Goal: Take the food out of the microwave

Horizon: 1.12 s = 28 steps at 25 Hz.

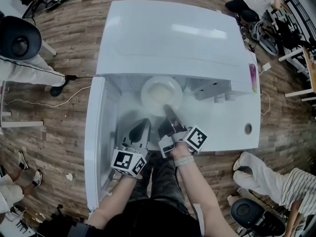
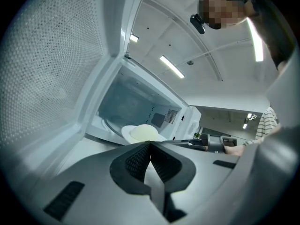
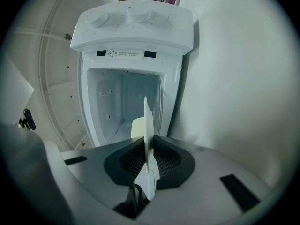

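The white microwave (image 1: 173, 38) stands open, its door (image 1: 96, 142) swung out to the left. Inside lies a white plate (image 1: 160, 94) with a pale mound of food (image 2: 144, 132) on it. My right gripper (image 1: 168, 110) reaches into the opening and is shut on the plate's near rim (image 3: 146, 121), which shows edge-on between its pads. My left gripper (image 1: 143, 125) hovers just left of it at the mouth of the cavity. Its jaws are shut with nothing between them (image 2: 150, 144), short of the plate.
The microwave sits on a white table (image 1: 237, 127) with a round cable hole (image 1: 248, 128). Its knobs (image 3: 136, 15) are on the panel right of the cavity. A black chair (image 1: 17, 36), cables and other people's legs (image 1: 261, 177) surround the table on the wooden floor.
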Motion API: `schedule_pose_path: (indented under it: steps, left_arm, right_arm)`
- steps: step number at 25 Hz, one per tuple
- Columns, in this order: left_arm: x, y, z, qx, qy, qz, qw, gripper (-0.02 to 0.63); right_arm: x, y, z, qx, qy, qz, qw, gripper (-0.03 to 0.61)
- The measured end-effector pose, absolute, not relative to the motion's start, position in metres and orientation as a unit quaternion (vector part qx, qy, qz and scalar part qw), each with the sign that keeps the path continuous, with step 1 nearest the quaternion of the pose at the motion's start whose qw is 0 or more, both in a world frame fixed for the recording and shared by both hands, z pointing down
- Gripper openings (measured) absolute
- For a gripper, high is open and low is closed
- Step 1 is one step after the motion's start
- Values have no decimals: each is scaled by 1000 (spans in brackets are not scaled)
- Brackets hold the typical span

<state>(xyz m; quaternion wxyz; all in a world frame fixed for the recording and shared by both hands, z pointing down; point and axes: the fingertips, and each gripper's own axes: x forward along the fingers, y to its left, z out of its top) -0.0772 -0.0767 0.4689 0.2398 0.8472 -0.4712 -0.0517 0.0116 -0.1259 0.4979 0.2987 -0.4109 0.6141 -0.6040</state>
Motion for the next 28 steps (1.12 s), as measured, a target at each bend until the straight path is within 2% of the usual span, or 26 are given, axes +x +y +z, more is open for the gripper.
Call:
schedule_pose_path:
  steps: [13, 28]
  left_arm:
    - [-80, -78, 452, 831, -510, -62, 213, 9]
    - [-32, -36, 441, 834, -510, -59, 204, 9]
  right_arm:
    - [-1, -100, 486, -373, 640, -617, 267, 48]
    - [31, -62, 473, -341, 653, -625, 257, 49]
